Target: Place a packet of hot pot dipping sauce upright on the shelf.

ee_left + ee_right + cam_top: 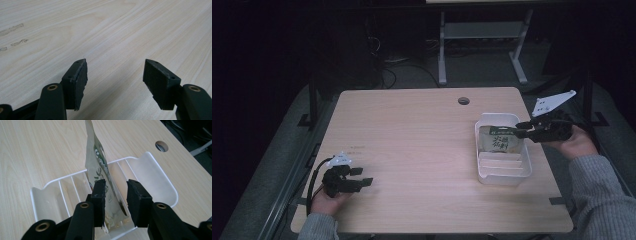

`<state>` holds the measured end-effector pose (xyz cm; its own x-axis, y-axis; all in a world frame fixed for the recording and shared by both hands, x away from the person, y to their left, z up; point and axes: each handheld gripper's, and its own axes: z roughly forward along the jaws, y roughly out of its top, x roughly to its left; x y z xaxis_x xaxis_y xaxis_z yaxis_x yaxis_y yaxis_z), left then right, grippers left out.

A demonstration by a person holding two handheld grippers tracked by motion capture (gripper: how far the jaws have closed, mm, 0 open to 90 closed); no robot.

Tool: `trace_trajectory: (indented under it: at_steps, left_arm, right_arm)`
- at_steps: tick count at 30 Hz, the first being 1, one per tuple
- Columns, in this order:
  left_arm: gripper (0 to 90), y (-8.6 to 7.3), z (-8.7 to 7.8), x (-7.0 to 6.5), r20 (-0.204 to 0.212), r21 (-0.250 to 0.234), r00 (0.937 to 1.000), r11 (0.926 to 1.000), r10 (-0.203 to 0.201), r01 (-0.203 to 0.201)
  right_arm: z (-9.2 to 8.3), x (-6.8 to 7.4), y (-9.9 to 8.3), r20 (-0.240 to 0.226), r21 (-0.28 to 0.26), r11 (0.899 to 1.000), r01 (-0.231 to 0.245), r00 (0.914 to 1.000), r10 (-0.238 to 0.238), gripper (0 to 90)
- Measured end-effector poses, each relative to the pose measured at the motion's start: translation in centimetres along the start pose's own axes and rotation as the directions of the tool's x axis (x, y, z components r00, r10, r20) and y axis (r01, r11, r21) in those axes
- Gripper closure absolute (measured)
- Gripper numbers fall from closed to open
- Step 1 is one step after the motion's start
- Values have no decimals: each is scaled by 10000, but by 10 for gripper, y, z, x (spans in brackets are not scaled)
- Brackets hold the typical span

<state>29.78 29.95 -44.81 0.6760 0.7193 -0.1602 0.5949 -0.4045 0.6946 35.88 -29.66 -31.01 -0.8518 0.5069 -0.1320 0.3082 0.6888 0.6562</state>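
My right gripper has let go of the packet, which stands on edge in a slot of the white tray, one pad perhaps brushing it. Pulling back carelessly could topple it. My left gripper rests open on the table, empty.

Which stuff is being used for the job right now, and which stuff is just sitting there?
Used for the job:
- green pouch, standing in a slot of the rack
- white rack
- right gripper, jaws either side of the pouch

Just there:
- left gripper, open, nothing between its jaws
- table
- round hole in the table
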Motion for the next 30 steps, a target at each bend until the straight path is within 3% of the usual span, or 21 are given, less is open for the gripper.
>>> trace_trajectory:
  at_steps: [30]
  left_arm:
    - [351,1,2,-2,53,34,10000,10000,20,-20]
  right_arm:
    - [-43,15,-15,536,-832,9963,-222,9982,267,604]
